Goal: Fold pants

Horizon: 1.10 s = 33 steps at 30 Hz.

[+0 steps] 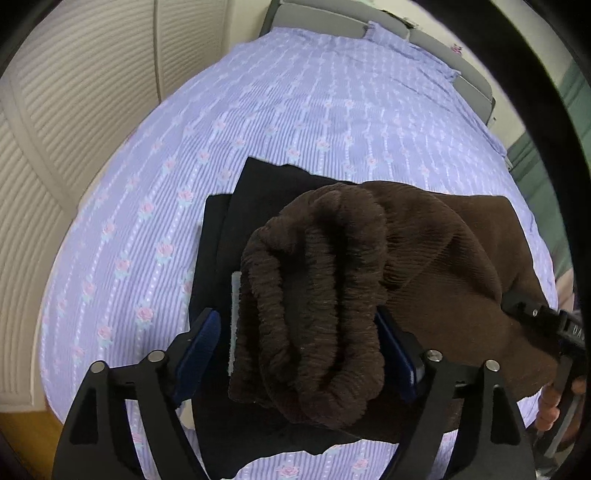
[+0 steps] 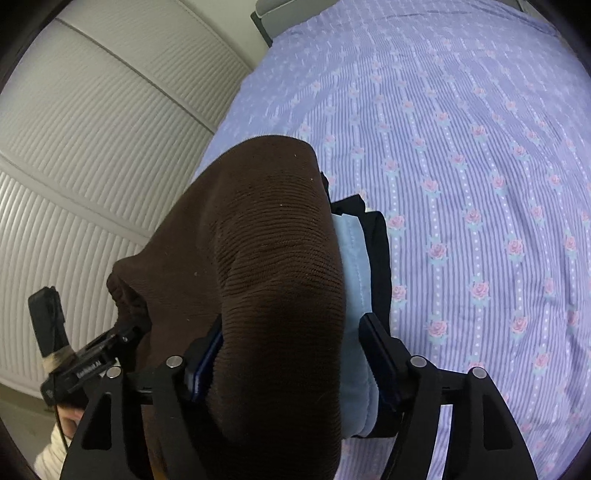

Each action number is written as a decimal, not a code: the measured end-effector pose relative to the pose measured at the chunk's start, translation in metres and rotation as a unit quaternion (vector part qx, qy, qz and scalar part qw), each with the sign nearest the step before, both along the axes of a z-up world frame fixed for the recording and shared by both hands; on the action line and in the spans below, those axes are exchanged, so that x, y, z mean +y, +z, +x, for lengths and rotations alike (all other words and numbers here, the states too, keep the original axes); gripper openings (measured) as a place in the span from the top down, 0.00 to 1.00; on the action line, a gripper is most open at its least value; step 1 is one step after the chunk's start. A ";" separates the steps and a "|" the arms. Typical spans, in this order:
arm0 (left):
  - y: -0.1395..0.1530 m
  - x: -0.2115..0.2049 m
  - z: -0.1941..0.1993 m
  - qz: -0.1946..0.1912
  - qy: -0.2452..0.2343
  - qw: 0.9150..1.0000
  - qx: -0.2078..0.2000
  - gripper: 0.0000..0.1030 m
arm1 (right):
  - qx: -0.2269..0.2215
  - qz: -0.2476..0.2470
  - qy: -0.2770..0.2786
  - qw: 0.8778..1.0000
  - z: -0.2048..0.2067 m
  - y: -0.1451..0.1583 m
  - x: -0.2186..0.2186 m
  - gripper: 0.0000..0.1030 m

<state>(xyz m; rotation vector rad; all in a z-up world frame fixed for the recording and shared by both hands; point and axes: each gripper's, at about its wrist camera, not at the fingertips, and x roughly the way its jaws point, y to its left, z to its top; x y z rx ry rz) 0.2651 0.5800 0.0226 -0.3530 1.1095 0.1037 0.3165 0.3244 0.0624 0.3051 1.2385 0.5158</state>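
Observation:
Brown ribbed knit pants (image 1: 424, 266) are folded and lie on top of a stack of folded dark clothes (image 1: 258, 192) on the bed. My left gripper (image 1: 299, 343) has its jaws wide apart around the bunched elastic waistband (image 1: 317, 302); the left pad is clear of the cloth. My right gripper (image 2: 291, 354) also has its jaws apart around the brown fold (image 2: 266, 236), and it shows at the right edge of the left wrist view (image 1: 546, 325). A light blue garment (image 2: 354, 280) lies beneath the brown pants.
The bed carries a purple sheet with pink roses (image 1: 295, 110). A white slatted wardrobe (image 2: 92, 140) stands to the left. A grey headboard (image 1: 332, 18) is at the far end. The other gripper's handle and a hand show at lower left (image 2: 74, 362).

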 end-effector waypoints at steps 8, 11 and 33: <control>-0.010 0.002 0.004 -0.002 0.015 1.000 0.009 0.09 | 0.007 -0.006 -0.001 1.000 0.001 -0.013 -0.001 0.22; 0.000 -0.001 0.001 0.017 0.028 0.999 0.005 0.09 | 0.002 -0.011 0.000 1.000 0.000 -0.003 0.001 0.20; 0.145 -0.129 -0.095 0.168 0.051 0.975 -0.135 0.11 | -0.183 -0.018 0.052 0.982 -0.080 0.148 -0.079 0.17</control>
